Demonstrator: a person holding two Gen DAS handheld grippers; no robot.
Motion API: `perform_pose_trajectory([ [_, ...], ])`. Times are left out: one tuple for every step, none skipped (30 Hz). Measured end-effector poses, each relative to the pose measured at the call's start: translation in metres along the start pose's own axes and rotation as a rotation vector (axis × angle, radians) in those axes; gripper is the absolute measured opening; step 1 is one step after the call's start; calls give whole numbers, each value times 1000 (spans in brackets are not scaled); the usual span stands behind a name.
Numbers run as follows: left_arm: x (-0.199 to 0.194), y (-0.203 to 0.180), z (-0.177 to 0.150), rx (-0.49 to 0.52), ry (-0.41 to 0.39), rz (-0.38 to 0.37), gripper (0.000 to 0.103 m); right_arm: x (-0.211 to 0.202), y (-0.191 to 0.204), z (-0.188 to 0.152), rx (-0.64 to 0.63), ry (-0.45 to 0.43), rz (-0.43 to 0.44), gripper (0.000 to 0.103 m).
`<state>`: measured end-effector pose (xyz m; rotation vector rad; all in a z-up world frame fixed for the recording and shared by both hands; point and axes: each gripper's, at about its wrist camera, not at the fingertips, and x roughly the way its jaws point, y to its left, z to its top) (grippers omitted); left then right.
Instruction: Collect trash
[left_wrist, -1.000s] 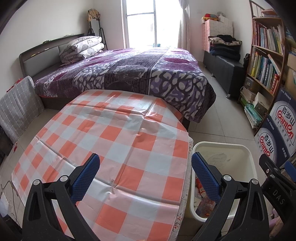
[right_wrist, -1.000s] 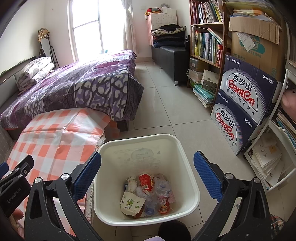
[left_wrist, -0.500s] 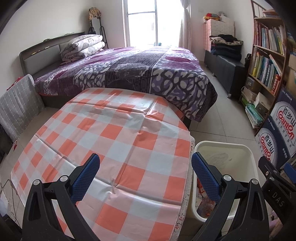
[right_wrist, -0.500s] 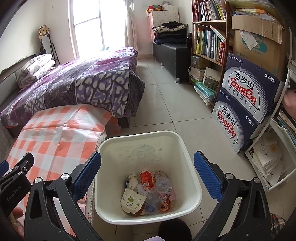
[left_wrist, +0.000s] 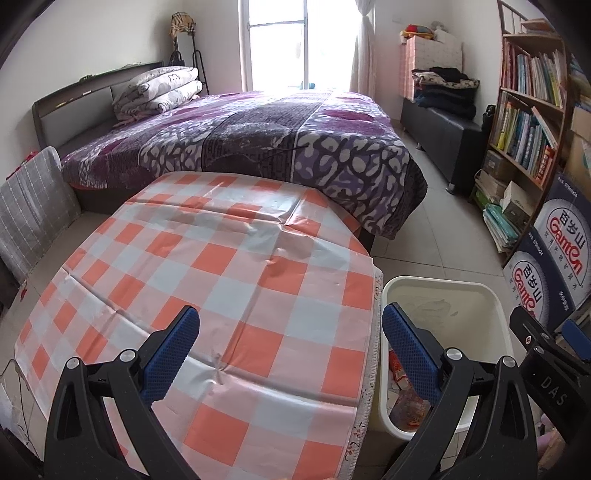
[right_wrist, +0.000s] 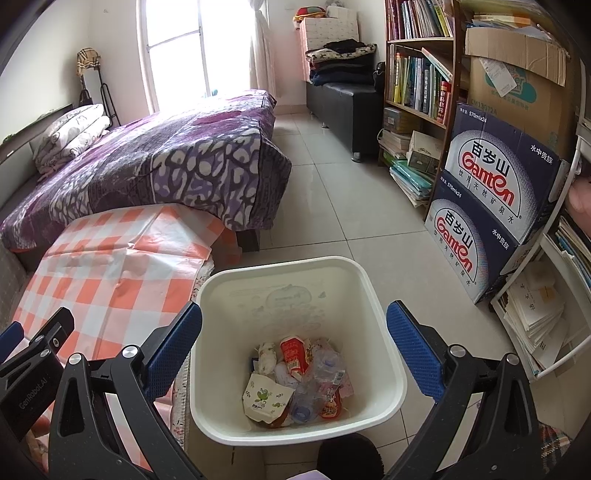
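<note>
1 white bin (right_wrist: 373, 291) stands beside 1 table (left_wrist: 221, 280) with a checked cloth. 2 tools show: the left tool (left_wrist: 290, 350) and the right tool (right_wrist: 293, 343). There are 2 stacked Ganten boxes (right_wrist: 491, 206), 1 bed (left_wrist: 258, 140) and 1 bookshelf (right_wrist: 417, 74). The trash (right_wrist: 295, 380) in the bin is too jumbled to count.

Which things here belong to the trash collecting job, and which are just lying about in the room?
Part of the job:
white trash bin
wrappers and crushed bottles inside it
checkered tablecloth, nothing on it
left gripper and right gripper, both open and holding nothing

Just lying about:
bed
bookshelf
water cartons
folded clothes
</note>
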<state>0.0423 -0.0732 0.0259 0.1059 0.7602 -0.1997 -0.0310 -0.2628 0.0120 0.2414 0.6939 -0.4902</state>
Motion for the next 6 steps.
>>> perform_pose_trajectory([
  [0,0,0,-5,2,-1,96,0,0,0,0,0,0,96],
  [0,1,0,-8,5,-4,96,0,0,0,0,1,0,96],
  [0,1,1,-9,5,-4,96,0,0,0,1,2,0,96],
  [0,1,1,-9,5,-2,96,0,0,0,1,3,0,96],
  [0,1,1,-8,6,-1,96,0,1,0,2,3,-1,96],
  [1,0,0,-7,9,-2,96,0,0,0,2,4,-1,96],
])
